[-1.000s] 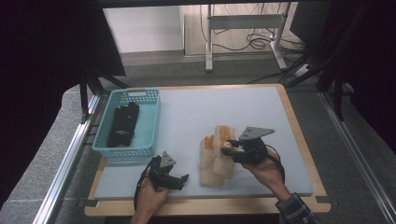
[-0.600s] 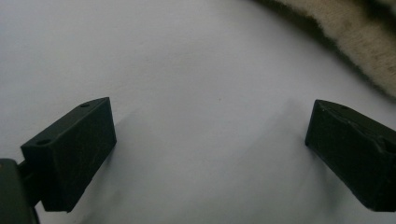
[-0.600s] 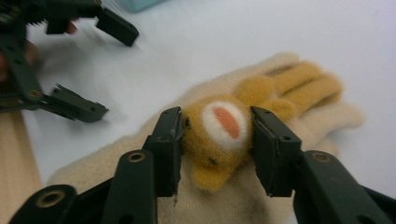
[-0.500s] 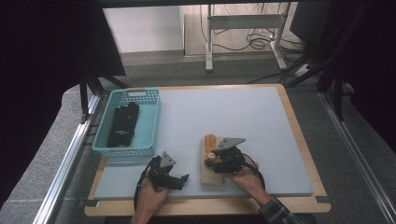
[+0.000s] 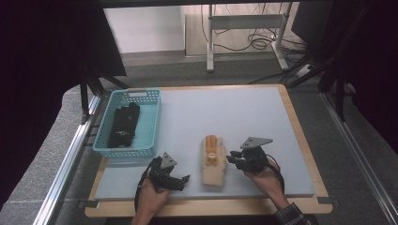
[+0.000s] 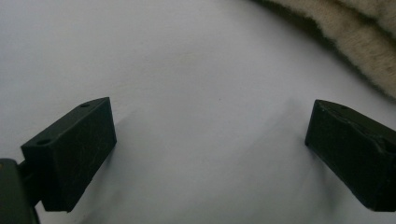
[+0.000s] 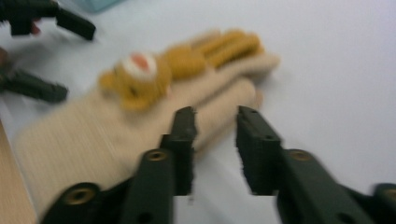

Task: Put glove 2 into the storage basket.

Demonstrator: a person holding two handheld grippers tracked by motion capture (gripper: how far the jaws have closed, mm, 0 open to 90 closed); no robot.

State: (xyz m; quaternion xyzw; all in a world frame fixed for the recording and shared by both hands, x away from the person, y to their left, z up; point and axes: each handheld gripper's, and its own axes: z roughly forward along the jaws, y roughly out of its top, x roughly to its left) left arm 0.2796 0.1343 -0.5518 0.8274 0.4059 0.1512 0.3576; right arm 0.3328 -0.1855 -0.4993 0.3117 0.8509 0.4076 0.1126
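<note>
Basket (image 5: pixel 101 143) sat at the left of the mat (image 5: pixel 225 112), dark items inside, not in play.

Left gripper (image 5: pixel 182 179) rested on the mat near the front edge, jaws wide with nothing between them. In the left gripper view the glove's fuzzy cuff (image 6: pixel 359 42) lay just beyond its far-side jaw, apart from it.

Glove (image 5: pixel 213 161) lay flat at front centre, between the two grippers. Cream, with a yellow bear patch (image 5: pixel 211 150) on top. Long axis ran front to back, fingers pointing away from the person, cuff toward them.

Right gripper (image 5: pixel 233 160) sat at the glove's right edge, level with the patch. Its jaws had just been closing and stood narrow. In the right gripper view (image 7: pixel 212 123) one jaw was over the glove's edge, the other over bare mat; the frame is blurred, and no pinch on fabric was visible.

Judgement: right gripper was nearer. The glove lay just to its left, so the grab turns on a short sideways reach across the long axis.
</note>
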